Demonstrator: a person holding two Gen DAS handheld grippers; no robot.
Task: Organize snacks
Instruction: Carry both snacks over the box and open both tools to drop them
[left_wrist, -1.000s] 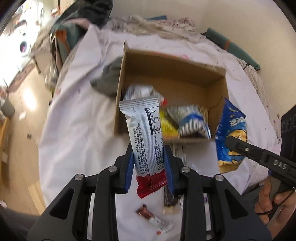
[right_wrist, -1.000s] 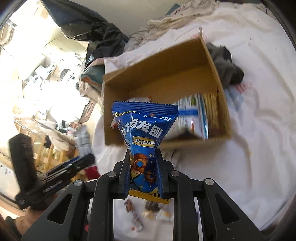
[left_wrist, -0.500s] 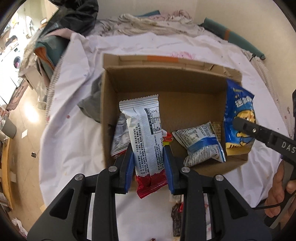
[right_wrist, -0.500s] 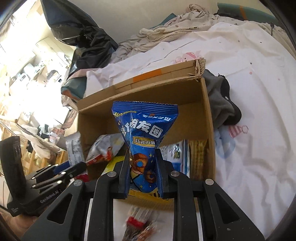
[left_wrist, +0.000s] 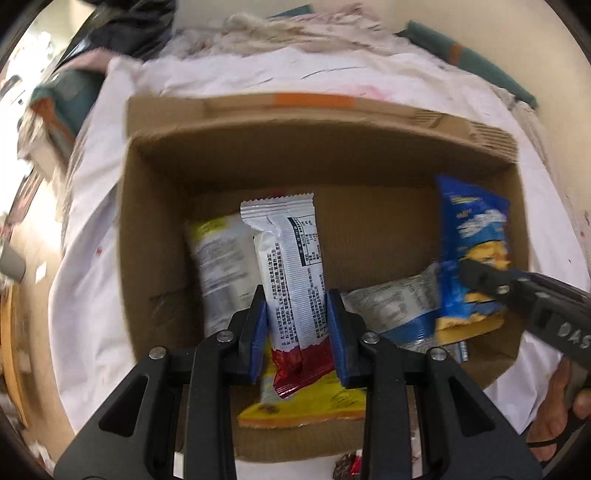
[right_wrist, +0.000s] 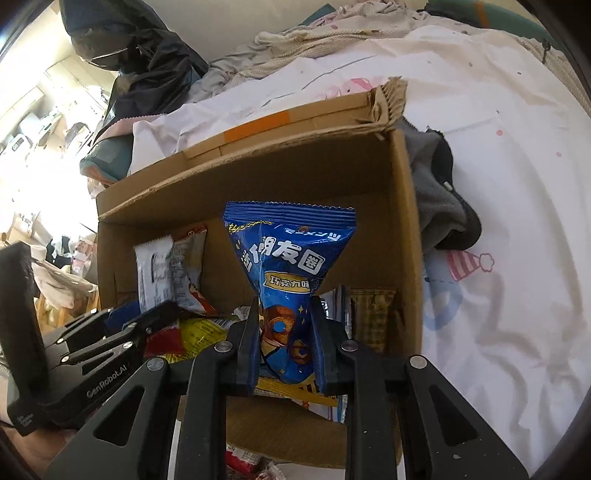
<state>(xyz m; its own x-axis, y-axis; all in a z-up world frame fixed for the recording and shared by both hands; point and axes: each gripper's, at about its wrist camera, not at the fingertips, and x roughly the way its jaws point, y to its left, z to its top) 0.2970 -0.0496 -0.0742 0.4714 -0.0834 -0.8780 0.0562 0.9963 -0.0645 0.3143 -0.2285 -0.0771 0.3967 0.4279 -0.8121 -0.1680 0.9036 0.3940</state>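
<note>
Now both grippers hang over the open box, which sits on a bed w/ a white sheet, and each one carries a snack. The left gripper is nearly closed, its blue pads pinching a silver pack at the lower part; the pack stands upright above the box floor, w/ its red end below the pads. The right gripper is nearly closed too, clamped on a blue bag at its narrow bottom, so the top fans out. In the left view this bag shows at about 3 o'clock, near the right wall of the box.

Inside the box lie already a few packs: a pale pack at 9 o'clock of the silver one, a yellow pack at 6 o'clock, a white-blue pack at 4 o'clock. Bare floor is left approx. at 12 to 2 o'clock, toward the far wall.

The step in hand seems to be the drop into the box. To do it well, I think: bring each snack low before letting go, so it does not bounce out; put the silver pack beside the pale one, not across it; lay the blue bag on the bare floor at the right side. Open one gripper at a time, and keep the two grippers apart, because they are close together over a small box. The bag is puffy and can roll, so release it flat.
</note>
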